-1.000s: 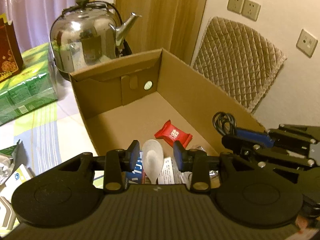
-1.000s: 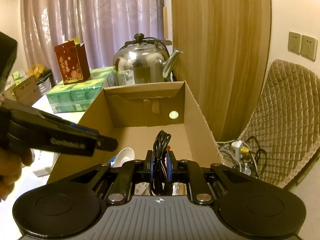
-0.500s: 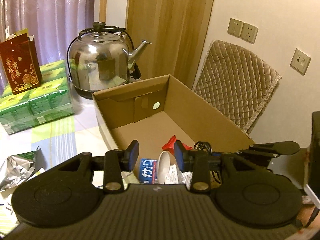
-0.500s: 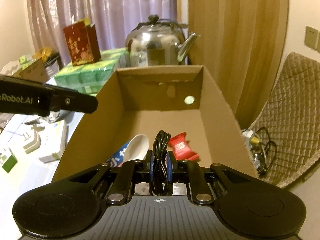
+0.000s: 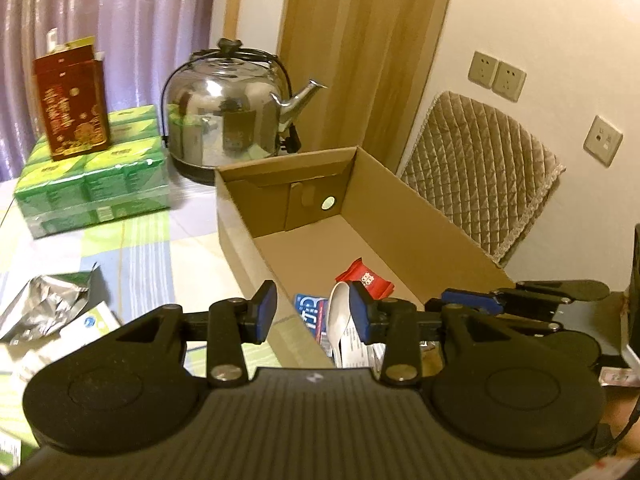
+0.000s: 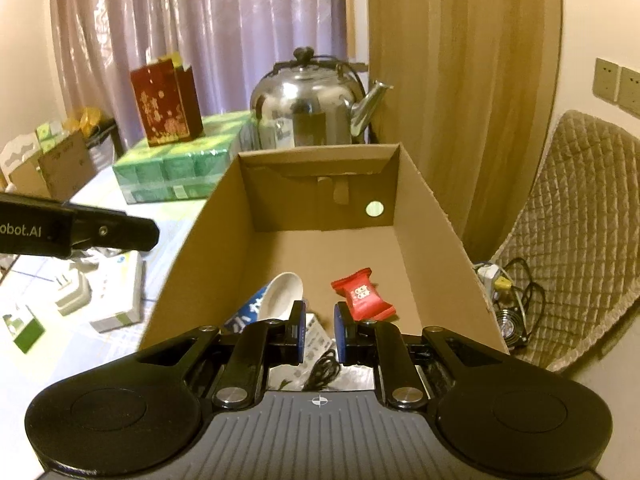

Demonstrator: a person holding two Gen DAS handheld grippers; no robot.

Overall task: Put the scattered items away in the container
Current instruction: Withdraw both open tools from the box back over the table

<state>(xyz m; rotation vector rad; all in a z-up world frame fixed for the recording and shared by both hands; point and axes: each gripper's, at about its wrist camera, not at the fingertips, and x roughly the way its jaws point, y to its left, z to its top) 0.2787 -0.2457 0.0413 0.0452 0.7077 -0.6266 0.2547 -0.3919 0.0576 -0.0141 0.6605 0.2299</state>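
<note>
Hovering over the near end of the open brown cardboard box [image 6: 432, 216], my right hand-held gripper [image 6: 319, 330] has its jaws parted a little with nothing between them; the coiled black cable [image 6: 322, 368] lies loose on the box floor just below the fingertips, low in the frame's centre. I judge that height suits a drop into the container, not a placement.

My left hand-held gripper [image 5: 312, 312] is spread wide and empty, straddling the box's near left wall, probably clear of the box so it can go for the next item. The white ceramic spoon [image 6: 282, 294], the red foil-wrapped candy [image 6: 362, 294] and the blue printed packet [image 5: 310, 312] sit inside already. Left of the box, on the bench [image 5: 132, 248], a crumpled silver foil wrapper [image 5: 44, 304], a white plug adapter [image 6: 74, 294] and a flat white carton [image 6: 120, 294] are still outside it.

Both gripper bodies cover the box's near end, so I cannot see how much lies there, and the packet's print is too blurred to read. The 2 cameras cut off the bench's left side.
</note>
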